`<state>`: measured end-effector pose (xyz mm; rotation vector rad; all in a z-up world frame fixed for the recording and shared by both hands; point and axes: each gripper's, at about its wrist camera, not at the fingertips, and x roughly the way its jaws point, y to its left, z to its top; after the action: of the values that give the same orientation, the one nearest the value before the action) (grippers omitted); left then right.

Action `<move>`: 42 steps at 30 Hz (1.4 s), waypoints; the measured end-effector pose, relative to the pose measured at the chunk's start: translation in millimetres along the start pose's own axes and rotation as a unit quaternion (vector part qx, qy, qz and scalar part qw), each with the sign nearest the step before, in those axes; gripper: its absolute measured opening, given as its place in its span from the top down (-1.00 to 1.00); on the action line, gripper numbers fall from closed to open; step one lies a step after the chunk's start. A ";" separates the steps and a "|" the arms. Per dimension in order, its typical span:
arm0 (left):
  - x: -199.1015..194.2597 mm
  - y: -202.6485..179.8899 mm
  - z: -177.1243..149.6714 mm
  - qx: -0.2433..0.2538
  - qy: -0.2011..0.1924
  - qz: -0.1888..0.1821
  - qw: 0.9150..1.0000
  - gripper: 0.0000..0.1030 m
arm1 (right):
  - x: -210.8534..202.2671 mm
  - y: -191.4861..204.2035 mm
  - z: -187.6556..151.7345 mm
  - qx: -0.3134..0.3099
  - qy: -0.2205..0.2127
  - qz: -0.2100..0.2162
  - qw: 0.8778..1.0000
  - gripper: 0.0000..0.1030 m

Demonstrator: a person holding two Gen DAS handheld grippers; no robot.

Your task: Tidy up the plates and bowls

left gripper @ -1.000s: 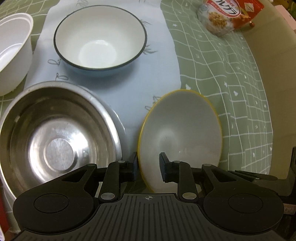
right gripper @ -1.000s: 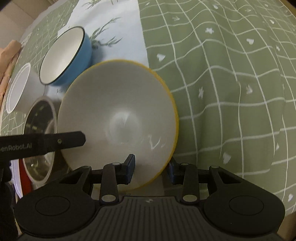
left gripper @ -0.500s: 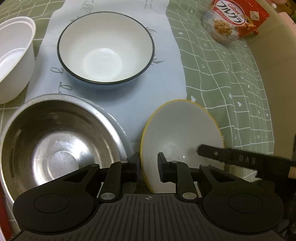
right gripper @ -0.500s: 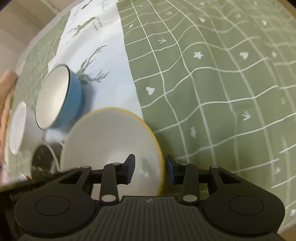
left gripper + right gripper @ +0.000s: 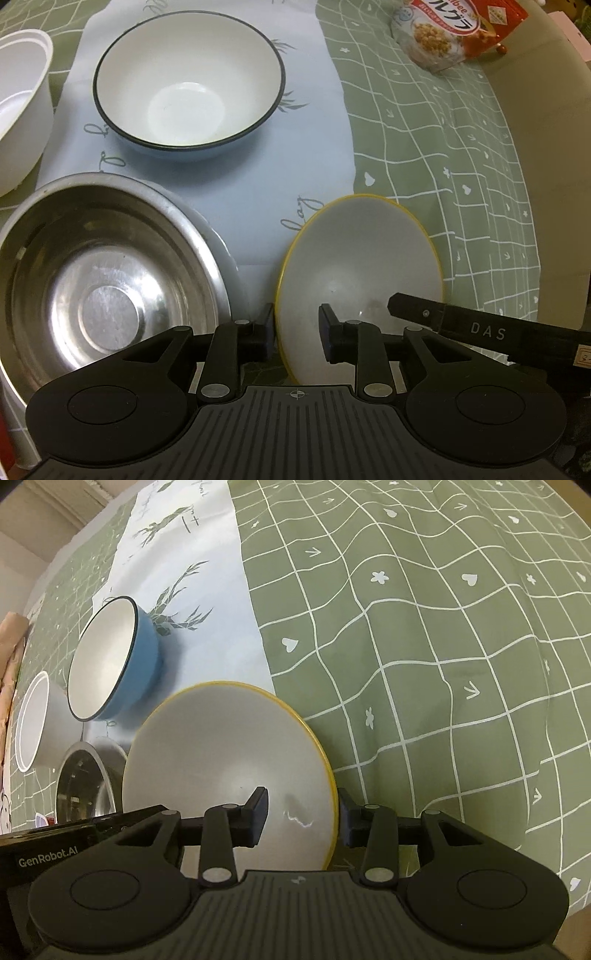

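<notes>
The yellow-rimmed white bowl (image 5: 358,266) stands tilted on the green checked surface (image 5: 443,155), just beside the stainless steel bowl (image 5: 103,280). The left hand-held gripper (image 5: 297,330) straddles its rim, jaws opening, pads loose. The right hand-held gripper (image 5: 303,818) is clamped on the opposite rim. The blue enamel bowl (image 5: 188,85) sits behind.

In the lower middle of the frame the left gripper (image 5: 296,332) straddles the rim of a tilted yellow-rimmed bowl (image 5: 360,266), its jaws opening. A steel bowl (image 5: 103,280) fills the lower left. Above sit a dark-rimmed white bowl (image 5: 188,85) and, upper left, a white container (image 5: 22,122). A cereal bag (image 5: 454,29) lies upper right.
</notes>
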<state>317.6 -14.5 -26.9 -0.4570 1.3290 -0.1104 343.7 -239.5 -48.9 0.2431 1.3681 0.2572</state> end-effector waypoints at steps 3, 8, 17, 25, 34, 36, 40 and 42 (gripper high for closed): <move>0.7 1.2 1.9 0.000 0.003 -0.003 1.000 0.47 | 0.0 1.9 1.5 -0.005 -0.002 -0.004 1.000 0.23; -7.0 5.3 5.5 -0.006 0.002 -0.009 1.000 0.50 | -6.1 9.8 6.7 -0.024 -0.025 -0.030 0.999 0.23; -53.5 23.3 29.4 -0.029 -0.064 -0.015 0.997 0.55 | -36.1 31.6 40.5 -0.043 -0.091 -0.063 0.993 0.23; -84.3 72.4 84.1 -0.050 -0.175 0.081 0.980 0.54 | -13.7 87.0 74.5 -0.077 -0.091 0.000 0.993 0.23; -36.8 90.4 118.1 -0.006 -0.155 0.143 0.978 0.54 | 55.2 139.9 107.9 -0.052 -0.055 0.048 0.996 0.23; -30.5 91.8 122.2 0.000 -0.148 0.122 0.981 0.54 | 78.0 142.7 113.7 -0.043 -0.027 0.065 0.997 0.23; -18.8 89.1 127.1 0.006 -0.129 0.119 0.985 0.47 | 103.1 140.4 119.3 -0.024 0.013 0.092 0.995 0.28; -19.6 86.5 126.4 0.001 -0.126 0.118 0.985 0.43 | 100.0 135.6 120.6 -0.013 0.018 0.104 0.994 0.28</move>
<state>417.6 103.1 -21.2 -0.2988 1.1232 0.1392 475.1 -81.6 -76.3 0.3604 1.3745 0.4549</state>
